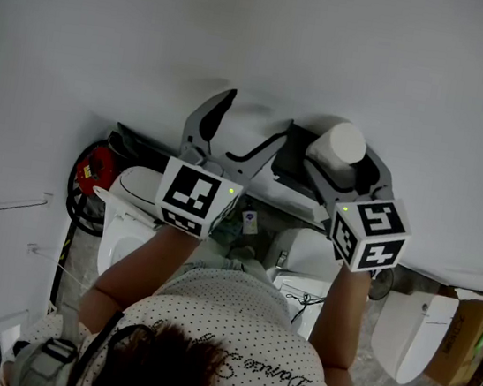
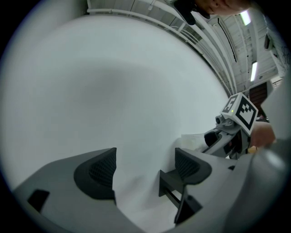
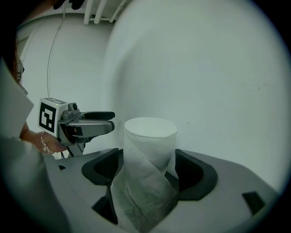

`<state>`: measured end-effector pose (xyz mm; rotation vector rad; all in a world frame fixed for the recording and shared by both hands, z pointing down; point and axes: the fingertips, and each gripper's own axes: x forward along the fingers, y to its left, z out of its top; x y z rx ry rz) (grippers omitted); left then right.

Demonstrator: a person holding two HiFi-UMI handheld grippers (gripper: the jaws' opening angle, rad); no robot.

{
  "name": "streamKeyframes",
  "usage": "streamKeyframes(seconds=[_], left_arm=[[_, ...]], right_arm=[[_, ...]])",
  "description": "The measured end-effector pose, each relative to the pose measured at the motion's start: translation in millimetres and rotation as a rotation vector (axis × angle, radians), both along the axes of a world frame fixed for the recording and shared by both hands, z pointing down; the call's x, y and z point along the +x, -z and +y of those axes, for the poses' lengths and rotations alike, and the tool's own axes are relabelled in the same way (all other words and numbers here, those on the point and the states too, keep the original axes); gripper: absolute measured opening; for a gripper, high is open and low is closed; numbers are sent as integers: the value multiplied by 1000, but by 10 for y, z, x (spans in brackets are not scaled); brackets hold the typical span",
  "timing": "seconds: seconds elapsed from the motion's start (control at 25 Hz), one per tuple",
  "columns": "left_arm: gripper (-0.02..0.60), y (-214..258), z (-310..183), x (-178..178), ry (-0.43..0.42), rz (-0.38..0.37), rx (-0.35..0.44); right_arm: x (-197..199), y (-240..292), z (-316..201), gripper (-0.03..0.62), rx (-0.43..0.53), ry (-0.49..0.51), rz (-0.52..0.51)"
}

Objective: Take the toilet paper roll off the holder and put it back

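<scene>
In the head view, the person stands facing a white wall (image 1: 246,37) with both forearms raised. The left claw (image 1: 258,115) is held up close to the wall, its two jaws spread wide in a V with only bare wall between them. Its marker cube (image 1: 194,197) faces the camera above the left wrist. The right claw (image 1: 345,165) reaches up alongside it, well to the right, with the toilet paper roll (image 1: 341,145) standing between its jaws and the roll's flat white end turned toward the camera. A dark holder (image 1: 291,155) sits on the wall just left of the roll, near the tip of the left claw's right jaw. Whether the roll rests on it cannot be told here. Below the arms are white toilets (image 1: 138,189) on the floor.

In the left gripper view, the claw is released: its ribbed pads (image 2: 99,172) stand far apart against the plain wall. A dark angled bracket (image 2: 170,184) shows just beside the right pad. The other claw and its cube appear at the right edge.

In the right gripper view, the roll stands upright in the gap, a loose sheet wrapped slantwise round it. The jaws are apart, one pad (image 3: 193,172) just beside each flank, and the roll's sides look straight, not squeezed.
</scene>
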<state>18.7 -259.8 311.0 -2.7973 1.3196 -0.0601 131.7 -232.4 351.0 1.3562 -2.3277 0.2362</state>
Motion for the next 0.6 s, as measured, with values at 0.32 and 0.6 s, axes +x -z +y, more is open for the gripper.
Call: streamKeyframes(seconds=[0.32, 0.6], left_arm=[[387, -12, -11, -31, 10, -1, -4], [387, 82, 0, -58, 10, 17, 10]], right_arm=[[6, 239, 7, 396, 52, 12, -128], [90, 620, -1, 392, 194, -19, -187]])
